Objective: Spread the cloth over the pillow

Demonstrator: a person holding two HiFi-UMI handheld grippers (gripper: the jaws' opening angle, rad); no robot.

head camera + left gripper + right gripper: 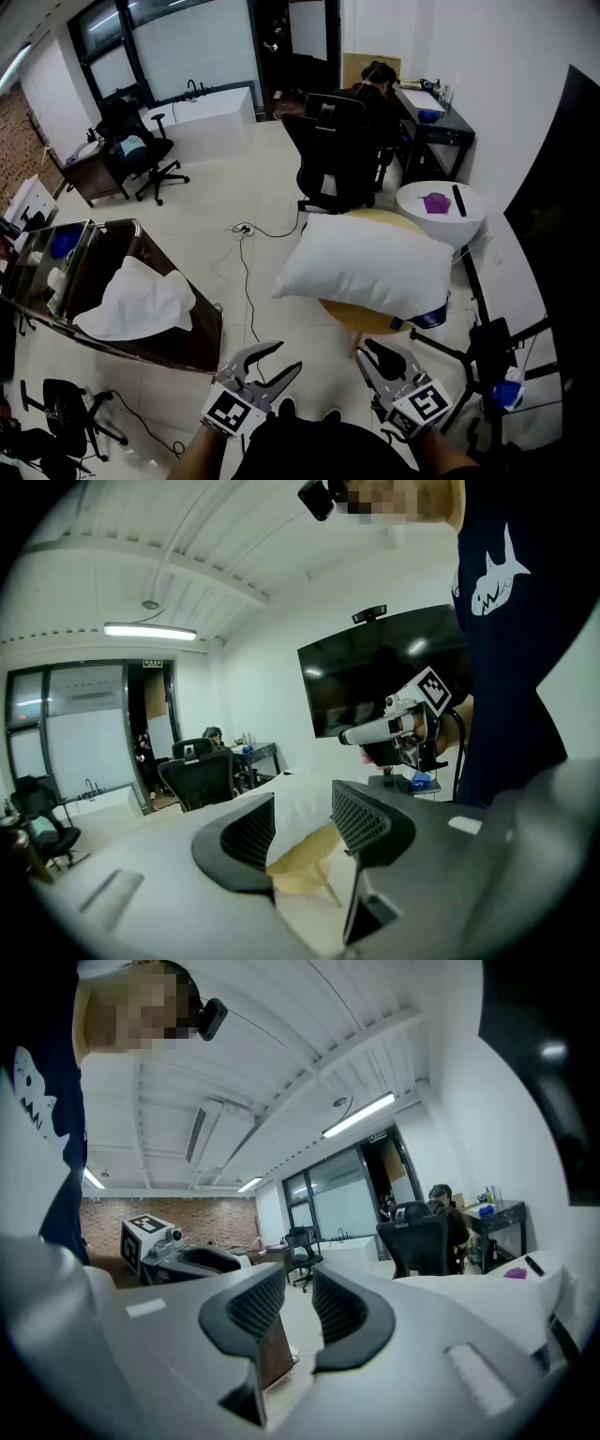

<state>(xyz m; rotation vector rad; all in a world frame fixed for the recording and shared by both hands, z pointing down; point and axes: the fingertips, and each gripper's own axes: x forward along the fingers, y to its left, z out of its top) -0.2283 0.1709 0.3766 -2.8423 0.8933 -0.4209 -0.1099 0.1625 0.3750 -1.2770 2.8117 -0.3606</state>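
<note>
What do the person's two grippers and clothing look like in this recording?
The left gripper and right gripper are grey, with curved jaws lined by black ribbed pads. Each carries a cube of black-and-white square markers. A black cable loops beside the right one. The person wears a dark T-shirt with a white shark print.

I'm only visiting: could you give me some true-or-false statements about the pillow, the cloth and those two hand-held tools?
1. The white cloth already covers the pillow. False: it lies crumpled on the brown table, apart from the pillow.
2. The pillow rests on a round yellow table. True.
3. The left gripper holds the cloth. False: its jaws are apart and empty.
4. The right gripper has open, empty jaws. True.
</note>
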